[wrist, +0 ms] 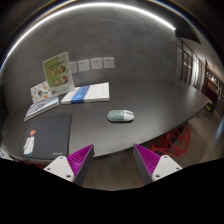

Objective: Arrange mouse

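A pale grey-green mouse [120, 116] lies on the dark grey table [130, 135], beyond my fingers and slightly right of their midline. My gripper [112, 160] is open and empty, with a wide gap between the two magenta pads [78, 157]. The fingers hover over the table's near part, well short of the mouse. A dark mouse pad or notebook [45, 134] lies left of the mouse, ahead of the left finger.
A white and blue book [86, 94] lies at the table's far side. A colourful booklet [44, 98] and an upright green leaflet [58, 72] stand at the far left. Papers hang on the back wall [90, 64]. A red object [180, 140] sits past the table's right edge.
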Action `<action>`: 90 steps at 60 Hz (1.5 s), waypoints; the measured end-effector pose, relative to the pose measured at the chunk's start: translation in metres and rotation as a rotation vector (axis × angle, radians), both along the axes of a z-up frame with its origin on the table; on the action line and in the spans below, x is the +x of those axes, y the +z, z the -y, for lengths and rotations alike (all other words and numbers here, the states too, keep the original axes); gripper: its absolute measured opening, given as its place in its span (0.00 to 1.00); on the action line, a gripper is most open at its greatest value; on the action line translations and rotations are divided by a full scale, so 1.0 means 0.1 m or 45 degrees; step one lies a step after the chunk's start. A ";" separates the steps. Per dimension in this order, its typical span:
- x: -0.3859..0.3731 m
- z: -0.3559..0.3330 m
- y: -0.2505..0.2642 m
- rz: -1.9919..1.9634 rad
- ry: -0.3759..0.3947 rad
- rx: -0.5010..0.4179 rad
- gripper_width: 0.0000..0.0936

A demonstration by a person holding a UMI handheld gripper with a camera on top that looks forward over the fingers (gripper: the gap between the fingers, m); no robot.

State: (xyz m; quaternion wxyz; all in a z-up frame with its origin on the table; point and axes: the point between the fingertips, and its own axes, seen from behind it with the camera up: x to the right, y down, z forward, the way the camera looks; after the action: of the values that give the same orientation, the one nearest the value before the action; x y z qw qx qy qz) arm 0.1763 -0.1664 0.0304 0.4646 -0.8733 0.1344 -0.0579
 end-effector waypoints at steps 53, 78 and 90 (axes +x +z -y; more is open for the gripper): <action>0.67 -2.30 -0.38 0.005 -0.110 -0.031 0.90; 0.60 -2.38 -0.34 0.033 -0.002 -0.074 0.48; 0.56 -1.86 0.51 0.101 0.023 0.140 0.48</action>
State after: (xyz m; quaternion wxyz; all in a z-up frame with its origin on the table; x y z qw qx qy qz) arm 0.2323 0.0197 0.0810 0.5173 -0.8448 0.1110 -0.0806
